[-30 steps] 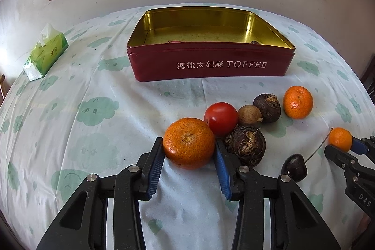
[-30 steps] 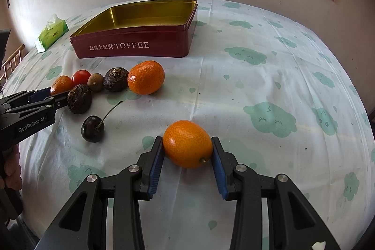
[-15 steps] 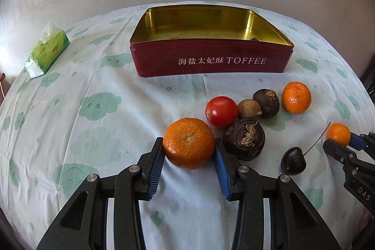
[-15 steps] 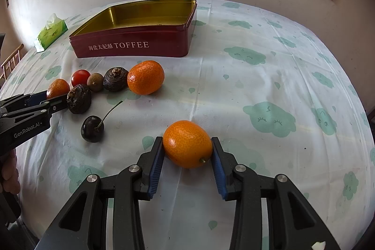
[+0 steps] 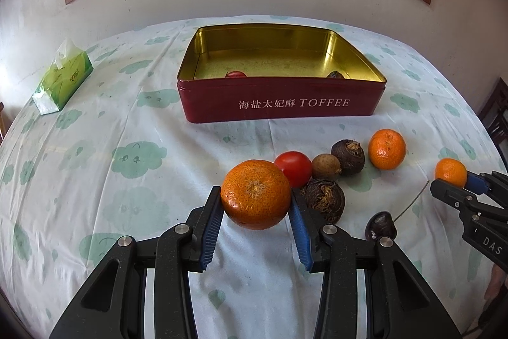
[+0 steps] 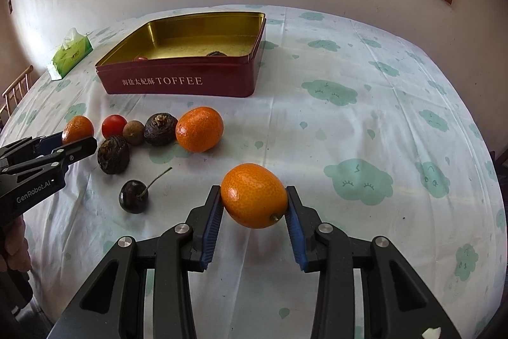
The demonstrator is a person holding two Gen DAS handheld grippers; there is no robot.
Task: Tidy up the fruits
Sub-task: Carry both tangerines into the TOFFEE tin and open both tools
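My left gripper (image 5: pixel 256 202) is shut on a mandarin orange (image 5: pixel 256 194) and holds it above the cloth, in front of the red toffee tin (image 5: pixel 285 99). My right gripper (image 6: pixel 254 202) is shut on a smaller orange kumquat (image 6: pixel 254 195), also off the cloth. On the cloth lie a tomato (image 5: pixel 293 168), a small brown fruit (image 5: pixel 326 167), two dark water chestnuts (image 5: pixel 324 200) (image 5: pixel 348 151), another mandarin (image 5: pixel 386 149) and a dark cherry (image 6: pixel 133 196). In the tin a red fruit (image 5: pixel 235 74) and a dark one (image 5: pixel 336 74) peek over the wall.
A green tissue pack (image 5: pixel 62 80) lies at the far left of the cloth-covered table (image 5: pixel 127 154). A white wall and a wooden window frame stand behind the table. A chair back (image 6: pixel 14 88) shows past the left edge.
Both grippers have risen with their fruit and tilted up, so the tin's inside shows more. The fruit on the cloth has not moved.
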